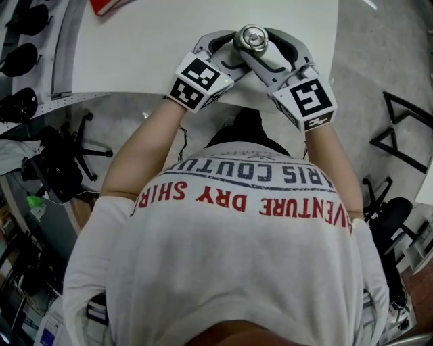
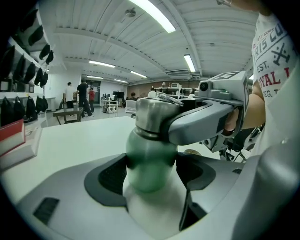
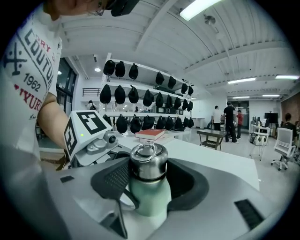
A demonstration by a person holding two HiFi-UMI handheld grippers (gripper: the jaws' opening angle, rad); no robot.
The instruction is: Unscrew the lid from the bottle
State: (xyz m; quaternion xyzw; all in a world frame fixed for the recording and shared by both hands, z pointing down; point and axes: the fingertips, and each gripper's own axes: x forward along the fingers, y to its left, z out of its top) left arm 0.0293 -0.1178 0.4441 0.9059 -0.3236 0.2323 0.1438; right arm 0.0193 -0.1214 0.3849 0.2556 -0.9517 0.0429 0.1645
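A green bottle with a steel lid stands near the front edge of the white table. My left gripper comes in from the left. Its pads press the bottle's green body from both sides, low down. My right gripper comes in from the right and higher up. In the right gripper view the lid, with a ring on top, sits between the dark pads, which touch it on both sides. The right gripper's jaw crosses in front of the lid in the left gripper view.
A red book lies farther back on the table, also at the head view's top edge. The table's front edge runs just below the grippers, with office chairs on the floor beside me. Shelves of black caps and distant people stand behind.
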